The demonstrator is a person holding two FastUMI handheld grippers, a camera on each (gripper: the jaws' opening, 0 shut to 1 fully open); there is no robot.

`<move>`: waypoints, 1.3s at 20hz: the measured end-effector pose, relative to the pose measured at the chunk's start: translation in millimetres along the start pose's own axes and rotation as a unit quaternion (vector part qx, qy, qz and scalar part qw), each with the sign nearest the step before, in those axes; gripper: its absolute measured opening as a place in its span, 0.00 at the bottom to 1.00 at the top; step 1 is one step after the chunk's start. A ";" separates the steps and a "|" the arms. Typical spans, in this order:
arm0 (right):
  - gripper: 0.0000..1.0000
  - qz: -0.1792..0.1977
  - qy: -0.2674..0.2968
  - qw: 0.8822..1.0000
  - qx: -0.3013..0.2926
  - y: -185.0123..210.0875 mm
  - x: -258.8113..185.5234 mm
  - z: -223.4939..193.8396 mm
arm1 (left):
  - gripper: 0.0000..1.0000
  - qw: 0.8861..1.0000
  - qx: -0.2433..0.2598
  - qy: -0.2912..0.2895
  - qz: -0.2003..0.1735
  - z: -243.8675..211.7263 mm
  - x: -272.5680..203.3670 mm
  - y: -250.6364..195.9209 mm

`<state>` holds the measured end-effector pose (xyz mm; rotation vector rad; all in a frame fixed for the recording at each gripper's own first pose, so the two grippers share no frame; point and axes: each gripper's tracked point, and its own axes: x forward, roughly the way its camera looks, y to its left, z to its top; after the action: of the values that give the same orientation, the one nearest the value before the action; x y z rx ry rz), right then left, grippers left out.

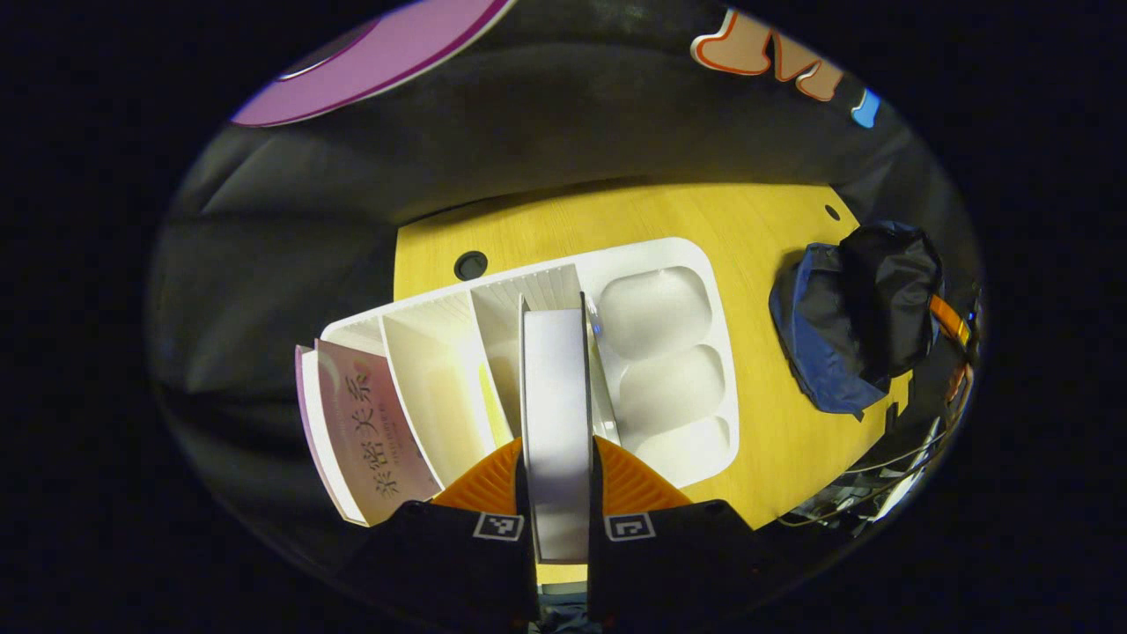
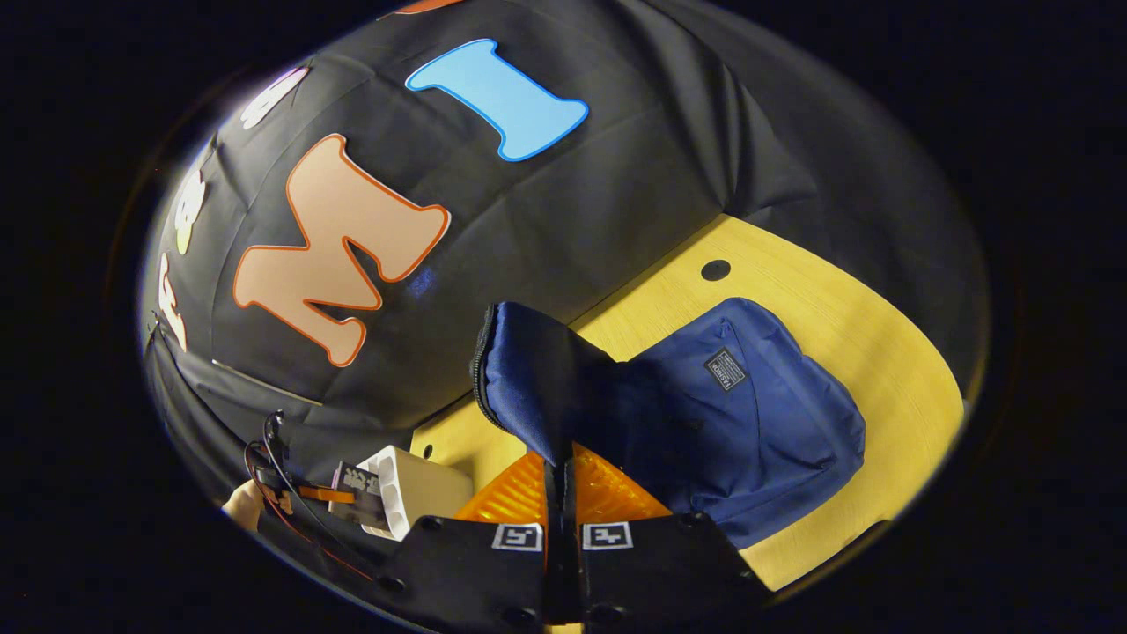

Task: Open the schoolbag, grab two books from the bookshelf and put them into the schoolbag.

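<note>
Book point(image 1: 556, 414) sitting squeezed between left gripper point(image 1: 558, 493) fingers, above white bookshelf point(image 1: 704, 291) on yellow table point(image 1: 775, 440). Right gripper point(image 2: 561, 493) pinching blue schoolbag point(image 2: 740, 423) flap, lifting it open.

Yellow wood table point(image 1: 757, 229). White bookshelf point(image 1: 669, 352) lies on it; blue schoolbag point(image 1: 845, 335) just beside the bookshelf, also on the tabletop.

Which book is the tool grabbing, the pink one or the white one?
The white book, standing in the middle of the white bookshelf, sits between the left tool's fingers. The pink book leans untouched at the shelf's end.
</note>
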<state>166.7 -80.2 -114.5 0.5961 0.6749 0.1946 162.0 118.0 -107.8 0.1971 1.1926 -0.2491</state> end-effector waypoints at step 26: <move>0.03 -0.002 0.002 1.000 0.001 -0.1 -1.9 0.8 | 0.18 0.981 -0.082 -0.152 -0.085 -7.2 -185.3 22.8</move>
<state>165.8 -81.4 -113.0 0.5958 0.6798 0.1910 97.9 157.9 63.0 -0.0868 0.9211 -0.3163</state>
